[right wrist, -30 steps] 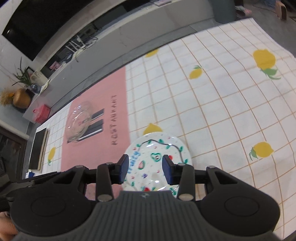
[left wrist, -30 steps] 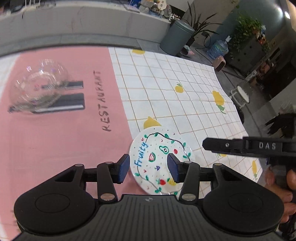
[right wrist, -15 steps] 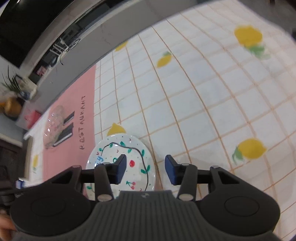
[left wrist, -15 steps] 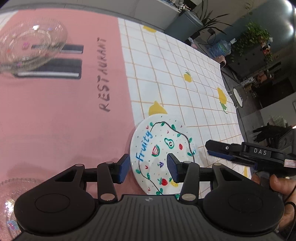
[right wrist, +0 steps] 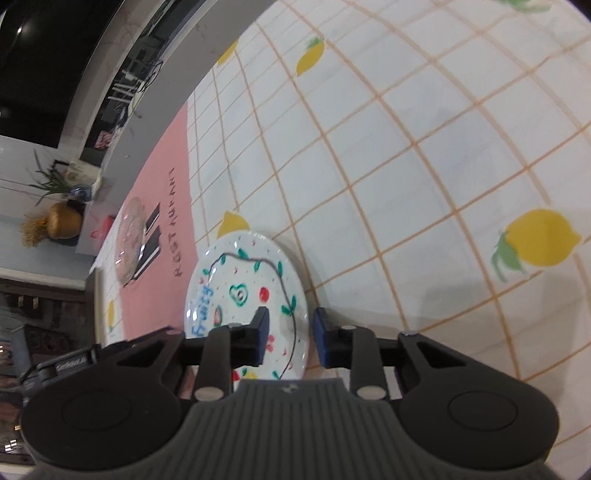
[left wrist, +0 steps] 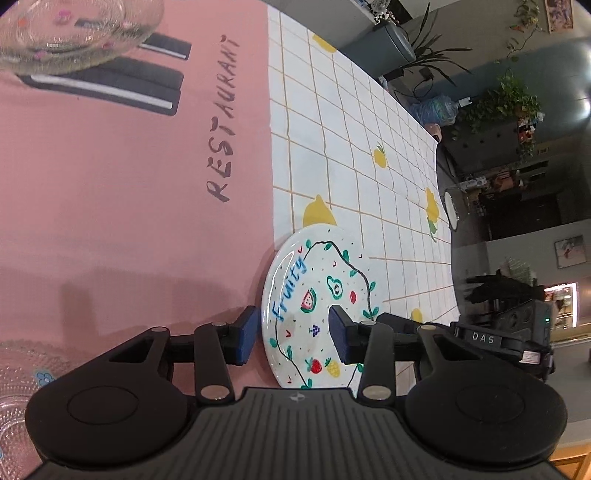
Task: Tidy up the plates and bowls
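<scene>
A white "Fruity" plate (left wrist: 314,295) with fruit drawings lies where the pink mat meets the checked cloth; it also shows in the right wrist view (right wrist: 243,291). My left gripper (left wrist: 291,339) is open, its jaws straddling the plate's left rim. My right gripper (right wrist: 290,339) is open, its jaws either side of the plate's right rim. A clear glass bowl (left wrist: 74,33) sits far on the pink mat, also seen in the right wrist view (right wrist: 129,240). A second patterned glass dish (left wrist: 18,384) lies at the near left.
The pink "RESTAURANT" mat (left wrist: 110,184) covers the left of the table, the lemon-print checked cloth (right wrist: 406,166) the right. The table's right edge (left wrist: 443,221) drops off to the room with a bin and plants beyond.
Both grippers have rolled and lowered toward the plate. The right gripper has shifted right and now straddles the plate's right rim; the left has closed in on its left rim.
</scene>
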